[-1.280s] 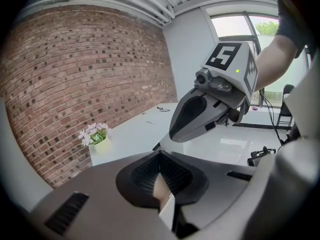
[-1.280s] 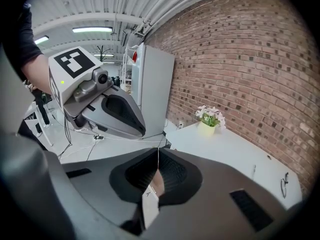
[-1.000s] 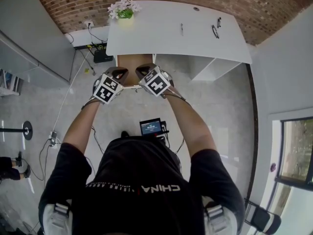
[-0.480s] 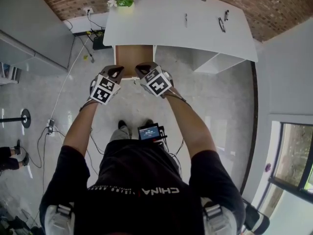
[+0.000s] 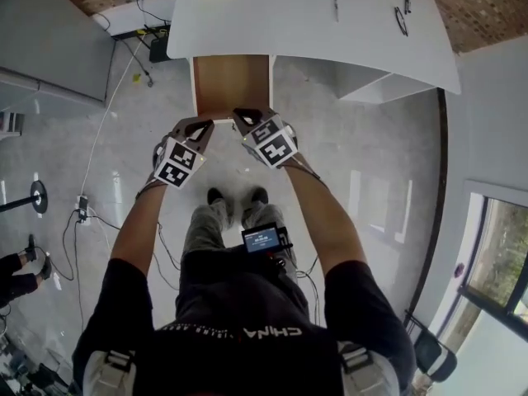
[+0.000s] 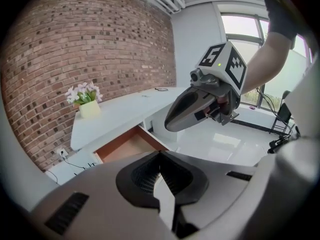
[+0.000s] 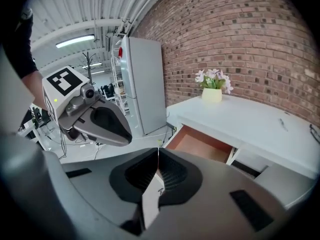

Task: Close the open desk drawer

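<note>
The white desk (image 5: 313,19) runs across the top of the head view, and its wood-lined drawer (image 5: 231,85) stands pulled well out from under the left part of the top, its brown bottom bare as far as I can see. So nothing of the closing is done yet; the whole push remains.

The person stands on the glossy grey floor (image 5: 363,180) facing it, both arms stretched forward. The left gripper (image 5: 200,125) and right gripper (image 5: 245,116) sit side by side in the centre of the frame, tips just beside the drawer's front edge. From overhead I cannot tell whether either touches it; the gripper views show the drawer a little ahead, in mid-frame, which suggests not.

Each gripper's jaws are pressed together, tips meeting along a thin line, with nothing between them.

By my reckoning, what is left is to set the closed tips against the drawer front and press it in under the desk until flush.
</note>
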Demonstrator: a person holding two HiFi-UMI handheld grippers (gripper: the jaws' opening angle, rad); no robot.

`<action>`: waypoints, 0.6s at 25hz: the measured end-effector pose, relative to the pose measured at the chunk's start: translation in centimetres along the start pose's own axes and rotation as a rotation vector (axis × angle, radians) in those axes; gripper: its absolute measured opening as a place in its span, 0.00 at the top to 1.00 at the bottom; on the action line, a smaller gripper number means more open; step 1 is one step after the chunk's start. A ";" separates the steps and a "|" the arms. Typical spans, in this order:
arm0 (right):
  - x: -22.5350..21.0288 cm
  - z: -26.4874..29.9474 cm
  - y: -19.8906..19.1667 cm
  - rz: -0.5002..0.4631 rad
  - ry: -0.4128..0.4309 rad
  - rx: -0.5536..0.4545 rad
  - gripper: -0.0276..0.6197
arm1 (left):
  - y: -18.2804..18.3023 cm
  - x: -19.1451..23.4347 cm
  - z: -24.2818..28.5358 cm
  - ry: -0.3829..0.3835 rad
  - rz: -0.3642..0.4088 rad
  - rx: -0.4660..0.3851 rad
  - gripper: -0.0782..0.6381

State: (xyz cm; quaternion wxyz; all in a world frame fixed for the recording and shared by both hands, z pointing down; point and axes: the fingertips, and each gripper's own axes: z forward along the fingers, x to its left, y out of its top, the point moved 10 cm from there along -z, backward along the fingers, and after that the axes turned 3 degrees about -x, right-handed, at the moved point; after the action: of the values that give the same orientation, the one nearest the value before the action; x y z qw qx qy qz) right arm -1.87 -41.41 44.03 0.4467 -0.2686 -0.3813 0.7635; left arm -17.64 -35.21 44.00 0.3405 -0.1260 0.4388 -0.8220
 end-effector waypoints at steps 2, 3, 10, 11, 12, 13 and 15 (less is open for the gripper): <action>0.0 2.4 -3.2 0.007 0.005 0.003 0.93 | -3.4 -0.4 2.5 -0.017 0.013 0.001 0.87; 0.0 3.6 -5.0 0.009 0.008 0.006 0.93 | -5.1 -0.7 3.9 -0.026 0.019 0.001 0.87; -0.7 11.3 -18.5 -0.003 0.022 0.033 0.93 | -17.1 -2.3 13.6 -0.063 0.014 -0.009 0.87; -0.9 12.4 -20.2 -0.017 0.031 0.034 0.93 | -18.7 -2.3 15.0 -0.060 0.022 -0.017 0.87; -1.1 13.6 -21.9 -0.039 0.045 0.036 0.93 | -20.2 -2.3 16.3 -0.056 0.032 -0.028 0.87; -1.3 14.7 -23.5 -0.066 0.059 0.037 0.93 | -21.5 -2.3 17.5 -0.051 0.039 -0.044 0.87; -1.8 16.7 -26.2 -0.105 0.070 0.021 0.93 | -23.9 -2.3 19.5 -0.042 0.046 -0.081 0.87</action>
State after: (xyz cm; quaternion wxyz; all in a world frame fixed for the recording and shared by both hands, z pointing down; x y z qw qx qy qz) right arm -1.09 -40.59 75.14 0.5019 -0.2702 -0.3708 0.7332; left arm -16.81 -36.98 74.86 0.3632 -0.1469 0.4673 -0.7925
